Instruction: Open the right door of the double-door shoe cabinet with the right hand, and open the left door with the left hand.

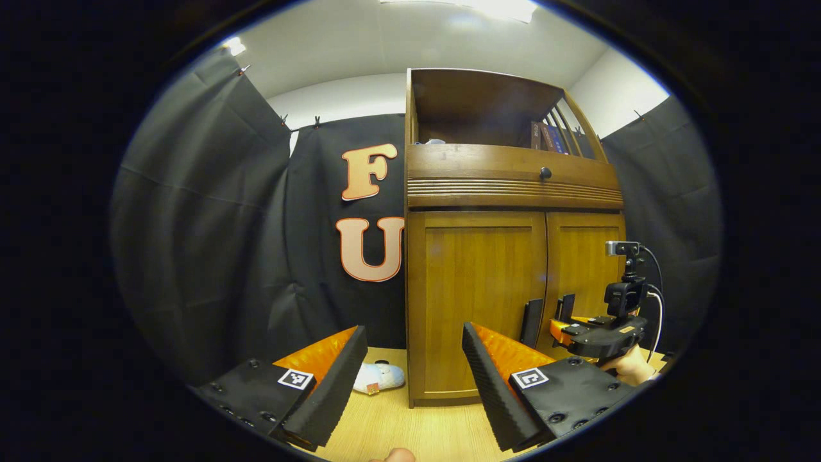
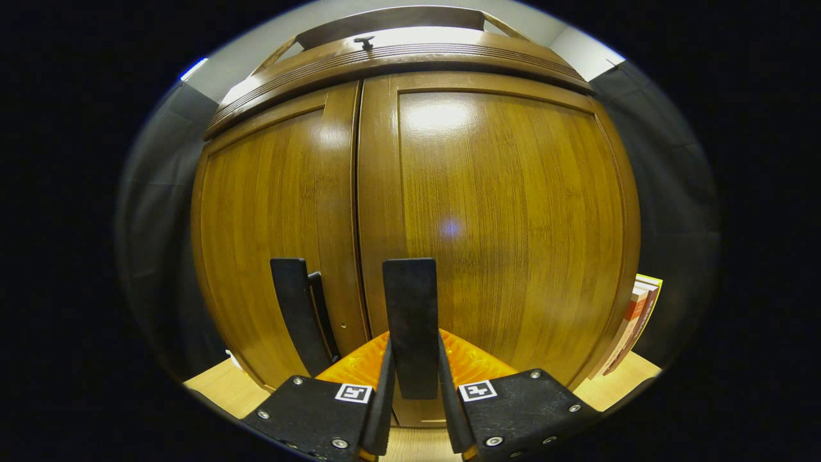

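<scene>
The wooden shoe cabinet (image 1: 478,289) stands ahead with both doors shut. In the left gripper view my left gripper (image 1: 414,330) is open, a short way in front of the left door (image 1: 474,301), with nothing between its fingers. The left door's dark upright handle (image 1: 531,323) is to its right. Farther right a hand (image 1: 632,366) holds my right gripper (image 1: 564,328) against the right door (image 1: 580,269). In the right gripper view my right gripper (image 2: 414,346) is shut on the right door's handle (image 2: 410,301). Beside it is the left door's handle (image 2: 298,308).
Above the doors run a drawer with a dark knob (image 1: 545,172) and an open shelf holding books (image 1: 551,136). A white soft thing (image 1: 378,377) lies on the wooden floor (image 1: 397,423) left of the cabinet. Books (image 2: 632,321) lean by its right side.
</scene>
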